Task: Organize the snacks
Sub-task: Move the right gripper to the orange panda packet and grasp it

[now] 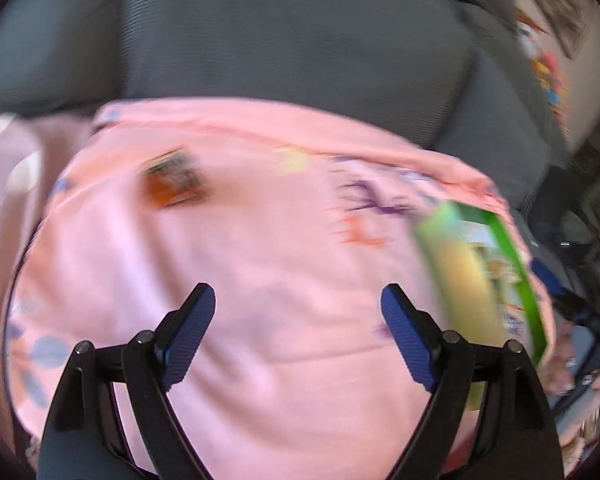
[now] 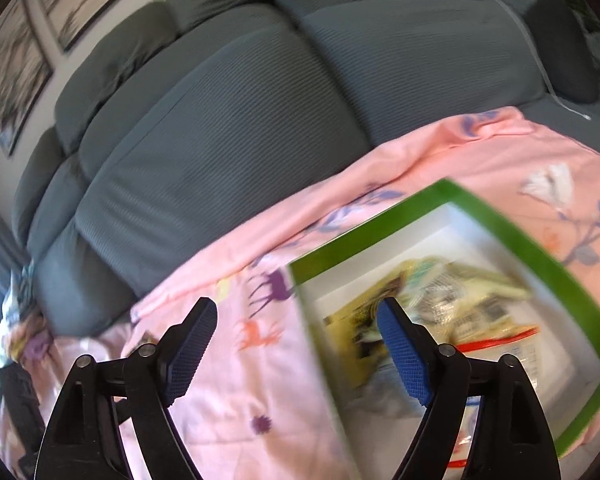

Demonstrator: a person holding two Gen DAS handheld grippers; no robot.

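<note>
Snack packets [image 2: 452, 300] fill the green-rimmed box [image 2: 512, 224] on my pink sheet [image 1: 260, 260], both my left gripper [image 1: 298, 332] and right gripper [image 2: 296, 336] gaping, holding nothing.

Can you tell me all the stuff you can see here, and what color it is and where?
box: one, green rim, white inside, on the blanket at right
snack packets: several, yellow and clear, blurred, inside the box
small packet: one, orange and dark, blurred, loose on the blanket
blanket: one, pink with animal and leaf prints, over the sofa seat
sofa: one, grey, behind the blanket
framed pictures: two, on the wall
left hand-held gripper: one, black, blue pads, open
right hand-held gripper: one, same colours, open
</note>
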